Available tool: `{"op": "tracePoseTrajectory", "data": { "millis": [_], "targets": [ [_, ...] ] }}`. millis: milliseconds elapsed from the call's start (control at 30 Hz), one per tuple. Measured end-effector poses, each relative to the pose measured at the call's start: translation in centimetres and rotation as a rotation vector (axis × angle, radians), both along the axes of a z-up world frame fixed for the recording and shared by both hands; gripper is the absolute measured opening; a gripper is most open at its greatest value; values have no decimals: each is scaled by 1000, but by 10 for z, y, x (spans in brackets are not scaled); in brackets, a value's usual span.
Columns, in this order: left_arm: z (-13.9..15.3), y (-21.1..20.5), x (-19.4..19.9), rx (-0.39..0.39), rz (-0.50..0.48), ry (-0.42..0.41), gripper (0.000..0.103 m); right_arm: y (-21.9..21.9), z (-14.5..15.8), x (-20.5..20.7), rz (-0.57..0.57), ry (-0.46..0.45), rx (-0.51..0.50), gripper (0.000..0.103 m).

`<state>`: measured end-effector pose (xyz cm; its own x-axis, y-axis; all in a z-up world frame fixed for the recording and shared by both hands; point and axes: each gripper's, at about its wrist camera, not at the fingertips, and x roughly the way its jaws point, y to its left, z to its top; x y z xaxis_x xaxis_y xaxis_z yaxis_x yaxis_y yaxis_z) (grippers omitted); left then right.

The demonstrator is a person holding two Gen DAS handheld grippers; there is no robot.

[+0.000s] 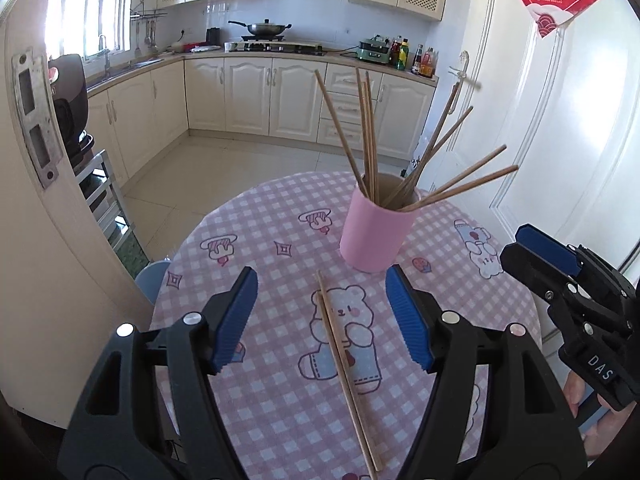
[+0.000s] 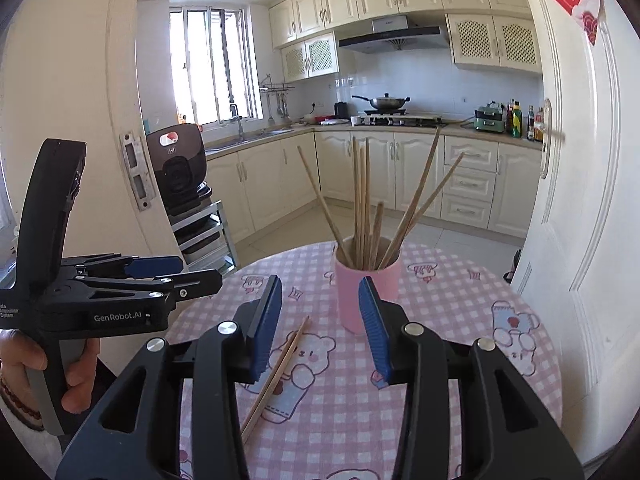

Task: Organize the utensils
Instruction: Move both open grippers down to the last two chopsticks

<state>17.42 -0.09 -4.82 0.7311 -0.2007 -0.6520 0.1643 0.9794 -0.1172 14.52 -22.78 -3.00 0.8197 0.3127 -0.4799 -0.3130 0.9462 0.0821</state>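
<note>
We note that the two loose chopsticks lie flat on the counter at lower centre of the left wrist view, long axis running away toward the pink holder, directly between the left gripper's open, empty fingers, whereas the right gripper, fingers apart and empty, sits to their right.

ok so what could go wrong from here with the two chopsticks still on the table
1. The two loose wooden chopsticks lie side by side flat on the pink checked tablecloth; the open left claw may pinch only one or skid them apart.
2. The pink cylindrical holder already bristles with splayed wooden chopsticks, so an incoming pair could snag them or tip it.
3. The right claw hovers nearby and might bump the holder.
</note>
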Motion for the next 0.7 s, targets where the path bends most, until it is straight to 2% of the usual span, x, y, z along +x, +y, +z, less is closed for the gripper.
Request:
{"op": "tracePoseTrajectory", "data": {
  "millis": [233, 367, 533, 700],
  "targets": [
    [-30, 8, 5, -10, 10, 77, 66, 13, -37, 11, -5, 97, -8, 38],
    [-50, 15, 12, -29, 30, 149, 66, 21, -66, 23, -12, 210, -17, 38],
    [-73, 24, 18, -40, 51, 196, 66, 32, -101, 42, 11, 361, 3, 38],
    [-83, 30, 23, -33, 64, 218, 66, 43, -123, 63, 18, 466, 29, 29]
  ]
}}
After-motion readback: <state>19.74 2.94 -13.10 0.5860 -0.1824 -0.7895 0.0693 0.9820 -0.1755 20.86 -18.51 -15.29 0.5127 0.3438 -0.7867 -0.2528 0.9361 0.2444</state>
